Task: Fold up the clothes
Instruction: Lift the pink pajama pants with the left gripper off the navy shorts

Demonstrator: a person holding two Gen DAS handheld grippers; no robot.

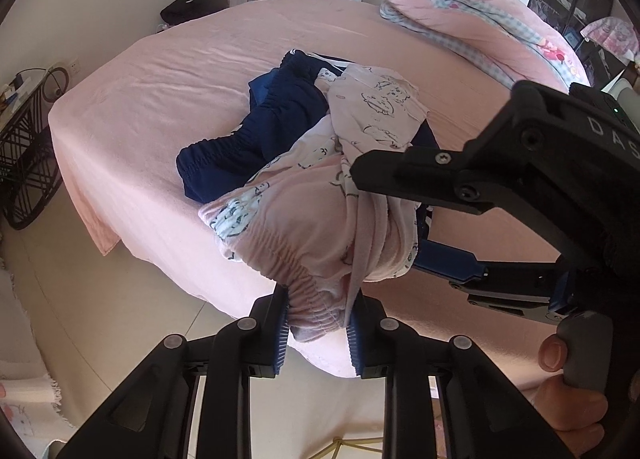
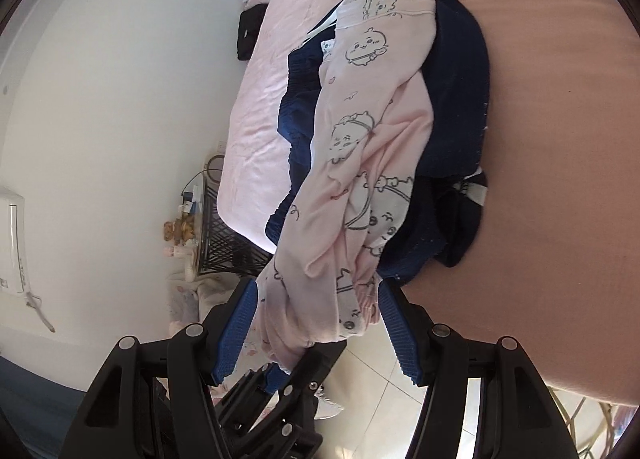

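Observation:
A pink cartoon-print pyjama garment (image 1: 320,219) lies bunched over a navy garment (image 1: 240,147) on the pink bed (image 1: 160,99). My left gripper (image 1: 318,333) is shut on the pink garment's elastic waistband and holds it lifted off the bed's near edge. From the right, my right gripper (image 1: 386,215) reaches in with its jaws wide around a hanging fold of the same garment. In the right wrist view that gripper (image 2: 318,299) stands open; the pink cloth (image 2: 360,131) hangs between its pads without being squeezed. The left gripper (image 2: 294,365) shows below, clamped on the cloth's end.
A folded pink quilt (image 1: 480,19) lies at the bed's far right. A black wire side table (image 1: 24,163) stands left of the bed and a black bag (image 1: 192,7) sits by the far wall. Tiled floor (image 1: 120,319) lies below. A hand (image 1: 572,391) holds the right gripper's handle.

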